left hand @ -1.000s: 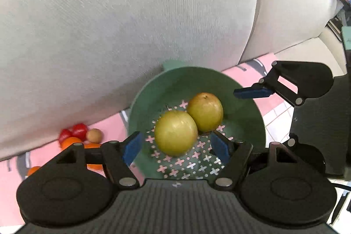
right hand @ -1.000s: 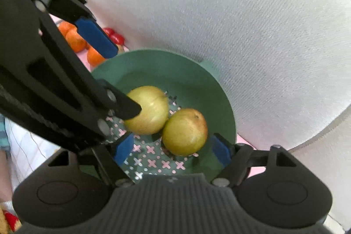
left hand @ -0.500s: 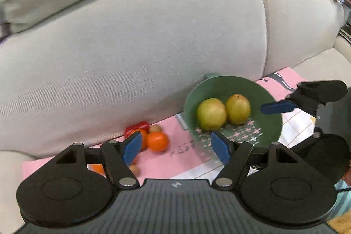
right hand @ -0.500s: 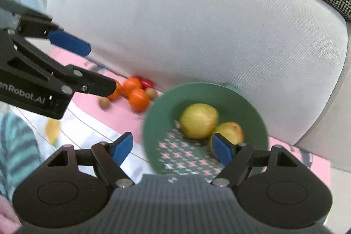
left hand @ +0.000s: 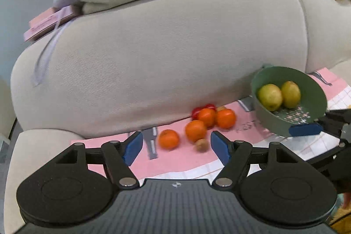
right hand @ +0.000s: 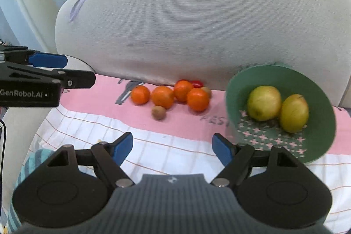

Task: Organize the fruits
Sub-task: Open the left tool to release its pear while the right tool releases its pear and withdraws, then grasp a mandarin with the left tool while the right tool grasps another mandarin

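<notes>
Green bowl (right hand: 283, 111) tilted on pink-edged cloth (right hand: 105, 89), two yellow-green pears (right hand: 264, 102) held inside, four oranges (right hand: 162, 96), two brown kiwis (right hand: 158, 112) and something red clustered beside it, grey sofa (right hand: 197, 21) behind, left gripper (left hand: 176, 147) and right gripper (right hand: 172, 147) spread wide, nothing grasped.

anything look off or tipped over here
The green colander sits tilted against the sofa cushion, its two yellow-green fruits settled on its low side. Four oranges and other small fruit lie loose on the pink cloth.
</notes>
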`<state>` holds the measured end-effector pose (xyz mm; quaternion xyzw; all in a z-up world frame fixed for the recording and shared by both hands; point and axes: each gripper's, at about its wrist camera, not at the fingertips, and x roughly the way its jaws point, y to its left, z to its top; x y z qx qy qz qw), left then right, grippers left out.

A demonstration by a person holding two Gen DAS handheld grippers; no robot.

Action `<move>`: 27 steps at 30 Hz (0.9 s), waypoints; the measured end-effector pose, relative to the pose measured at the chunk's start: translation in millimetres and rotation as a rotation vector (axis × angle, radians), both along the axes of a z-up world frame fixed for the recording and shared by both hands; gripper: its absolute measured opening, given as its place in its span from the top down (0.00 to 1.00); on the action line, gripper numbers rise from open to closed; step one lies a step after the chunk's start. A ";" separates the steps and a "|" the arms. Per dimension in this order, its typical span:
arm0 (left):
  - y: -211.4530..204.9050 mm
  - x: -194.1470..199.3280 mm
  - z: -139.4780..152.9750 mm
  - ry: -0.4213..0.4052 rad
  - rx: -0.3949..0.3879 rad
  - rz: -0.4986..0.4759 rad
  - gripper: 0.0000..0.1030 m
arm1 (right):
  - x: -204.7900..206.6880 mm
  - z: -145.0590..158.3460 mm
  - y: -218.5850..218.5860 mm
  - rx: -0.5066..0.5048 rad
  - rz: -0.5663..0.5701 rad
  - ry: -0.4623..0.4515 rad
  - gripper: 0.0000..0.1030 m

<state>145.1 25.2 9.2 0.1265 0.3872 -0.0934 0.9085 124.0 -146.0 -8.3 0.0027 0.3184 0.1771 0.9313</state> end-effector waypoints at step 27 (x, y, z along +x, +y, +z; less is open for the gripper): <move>58.3 46.5 -79.8 0.139 -0.260 -0.005 0.40 | 60.0 -47.5 54.2 -0.280 -0.032 -0.102 0.50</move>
